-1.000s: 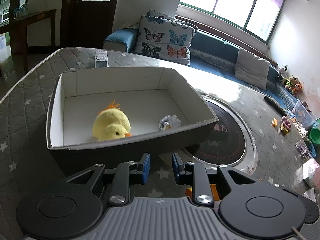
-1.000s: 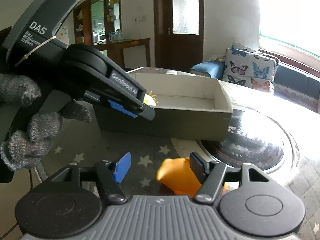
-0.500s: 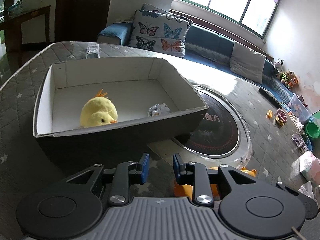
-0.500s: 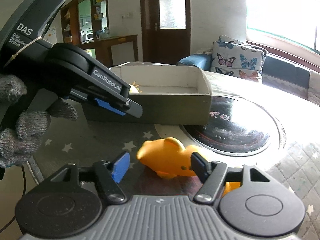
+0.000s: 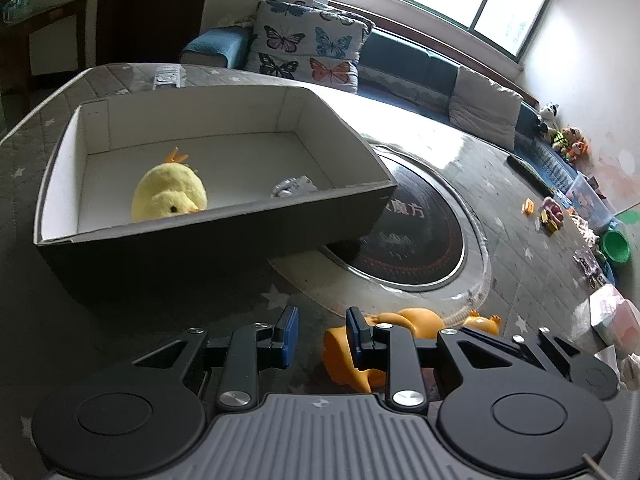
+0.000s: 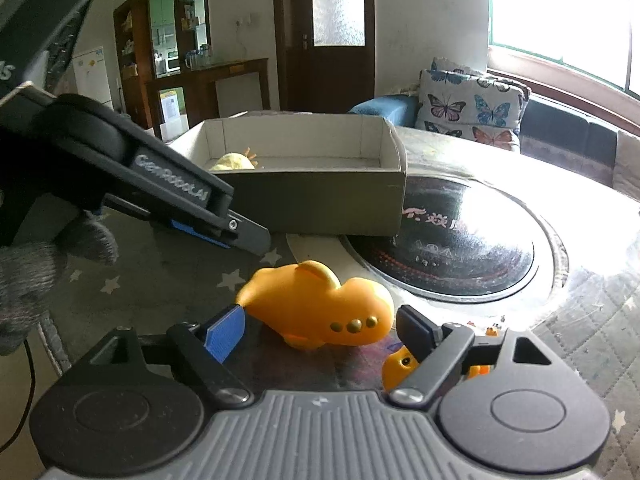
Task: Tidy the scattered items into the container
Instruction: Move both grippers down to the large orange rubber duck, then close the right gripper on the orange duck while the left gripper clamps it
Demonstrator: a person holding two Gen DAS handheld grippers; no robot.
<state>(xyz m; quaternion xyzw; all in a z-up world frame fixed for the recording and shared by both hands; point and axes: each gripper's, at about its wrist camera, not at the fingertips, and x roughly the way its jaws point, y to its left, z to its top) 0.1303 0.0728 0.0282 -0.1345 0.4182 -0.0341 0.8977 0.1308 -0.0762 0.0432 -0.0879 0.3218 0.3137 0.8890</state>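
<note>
The cardboard box with a white inside stands on the star-patterned table. A yellow plush chick and a small silver-white item lie in it. An orange toy with gold dots lies on the table between the fingers of my right gripper. Its jaws are opening and the pads do not press on the toy. A small orange duck peeks out under the right finger. My left gripper hovers just left of the orange toy, jaws narrowly apart and empty. A gloved hand holds it.
A round black glass plate is set into the table right of the box. A remote lies behind the box. A sofa with butterfly cushions runs along the far side. Toys and bins litter the floor at right.
My right gripper's jaws have widened, and the orange toy now lies fully in view between them. In the left wrist view the orange toy has come into sight behind the right finger.
</note>
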